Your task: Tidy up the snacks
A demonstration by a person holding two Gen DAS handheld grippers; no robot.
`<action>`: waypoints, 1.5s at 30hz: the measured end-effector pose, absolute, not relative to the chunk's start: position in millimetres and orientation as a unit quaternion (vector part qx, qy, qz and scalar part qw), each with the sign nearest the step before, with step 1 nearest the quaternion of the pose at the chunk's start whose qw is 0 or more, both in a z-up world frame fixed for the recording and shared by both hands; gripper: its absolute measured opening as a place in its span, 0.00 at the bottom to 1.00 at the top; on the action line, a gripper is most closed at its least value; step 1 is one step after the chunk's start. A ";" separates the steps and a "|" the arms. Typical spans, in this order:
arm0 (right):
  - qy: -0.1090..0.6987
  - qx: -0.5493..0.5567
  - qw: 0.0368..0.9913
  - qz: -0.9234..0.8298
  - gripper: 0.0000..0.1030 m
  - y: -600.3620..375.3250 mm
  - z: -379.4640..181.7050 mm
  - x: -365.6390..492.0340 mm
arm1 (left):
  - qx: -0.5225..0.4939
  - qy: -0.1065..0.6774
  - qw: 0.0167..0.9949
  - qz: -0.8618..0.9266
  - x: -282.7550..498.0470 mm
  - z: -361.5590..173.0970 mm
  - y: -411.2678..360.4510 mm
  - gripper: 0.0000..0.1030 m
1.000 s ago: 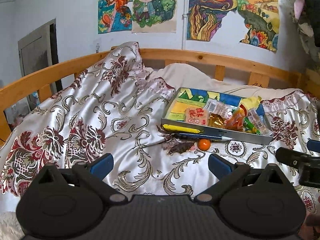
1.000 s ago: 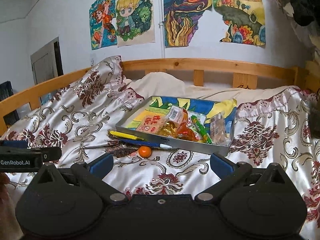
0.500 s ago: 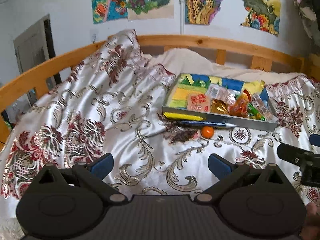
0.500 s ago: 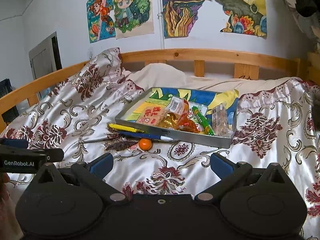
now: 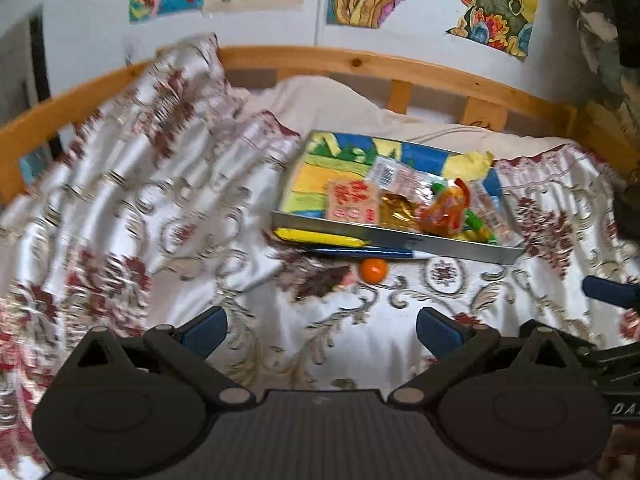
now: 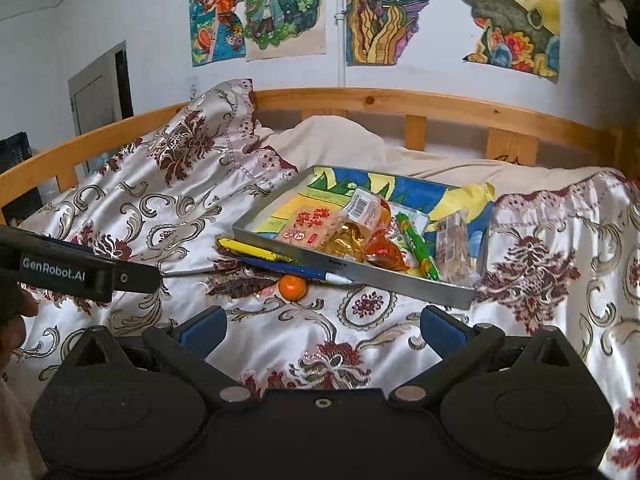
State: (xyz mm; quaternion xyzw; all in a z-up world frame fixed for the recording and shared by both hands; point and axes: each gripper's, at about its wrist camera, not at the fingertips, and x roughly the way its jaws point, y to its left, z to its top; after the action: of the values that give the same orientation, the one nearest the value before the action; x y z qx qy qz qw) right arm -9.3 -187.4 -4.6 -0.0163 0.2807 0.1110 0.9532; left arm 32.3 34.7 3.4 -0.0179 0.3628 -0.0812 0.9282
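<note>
A shallow metal tray [image 5: 460, 249] [image 6: 384, 278] with a colourful lining lies on the bed and holds several snack packets, among them a pink one [image 5: 352, 201] [image 6: 304, 225], a gold one [image 6: 346, 242] and a green stick [image 6: 418, 246]. In front of the tray lie a yellow bar [image 5: 320, 237] [image 6: 252, 250], a blue pen [image 5: 368, 253] [image 6: 300, 271] and a small orange ball [image 5: 373, 269] [image 6: 293, 287]. My left gripper [image 5: 322, 326] and right gripper [image 6: 324, 325] are both open and empty, a short way before the orange ball.
A patterned satin quilt [image 6: 168, 208] covers the bed and bunches up at the left. A wooden rail [image 6: 400, 102] runs behind, below posters on the wall. The left gripper's body [image 6: 72, 270] juts in at the left of the right wrist view.
Both grippers have moved forward toward the tray, so the tray and orange ball look nearer. The left view is motion-blurred now. Both stay open.
</note>
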 end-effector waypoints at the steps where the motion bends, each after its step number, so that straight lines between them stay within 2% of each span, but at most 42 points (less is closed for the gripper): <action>1: 0.283 -0.017 0.952 0.113 0.99 -187.0 -3.9 -6.4 | -0.021 0.365 0.927 -0.085 35.3 3.1 35.5 1.00; 5: 0.295 -0.032 0.947 0.125 0.99 -183.4 -0.2 10.0 | 0.005 0.352 0.933 -0.079 43.4 5.2 35.6 1.00; 11: 0.284 -0.137 0.937 0.149 0.99 -168.8 5.0 41.1 | 0.067 0.342 0.932 -0.101 64.5 -0.7 31.3 1.00; 15: 0.283 -0.187 0.925 0.173 0.99 -159.2 1.6 65.8 | 0.058 0.362 0.924 -0.113 77.8 -7.7 29.4 1.00; 20: 0.290 -0.227 0.907 0.206 0.99 -140.7 -6.6 96.0 | 0.047 0.349 0.931 -0.100 86.1 -10.9 39.1 1.00; 29: 0.251 -0.332 0.884 0.215 0.99 -128.2 -50.9 110.1 | 0.051 0.406 0.908 -0.092 125.4 -41.8 43.3 1.00; 40: 0.224 -0.392 0.871 0.196 0.97 -128.2 -80.1 112.3 | 0.123 0.388 0.902 -0.146 145.4 -73.2 18.3 0.99; 42: 0.218 -0.399 0.867 0.206 0.92 -126.2 -82.3 111.9 | 0.124 0.388 0.900 -0.154 147.4 -76.6 18.3 0.99; 44: 0.223 -0.408 0.859 0.213 0.76 -123.8 -85.3 114.0 | 0.122 0.390 0.898 -0.166 150.3 -80.1 18.8 0.99; 45: 0.229 -0.412 0.855 0.214 0.73 -123.1 -87.6 116.0 | 0.121 0.390 0.897 -0.170 151.7 -81.7 19.0 0.99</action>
State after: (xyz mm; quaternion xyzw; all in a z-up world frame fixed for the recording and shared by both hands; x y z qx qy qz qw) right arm 116.0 -123.1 -87.6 -0.4124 0.2292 0.2137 0.8554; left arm 151.7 19.0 -81.7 0.1212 0.3901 -0.1703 0.8967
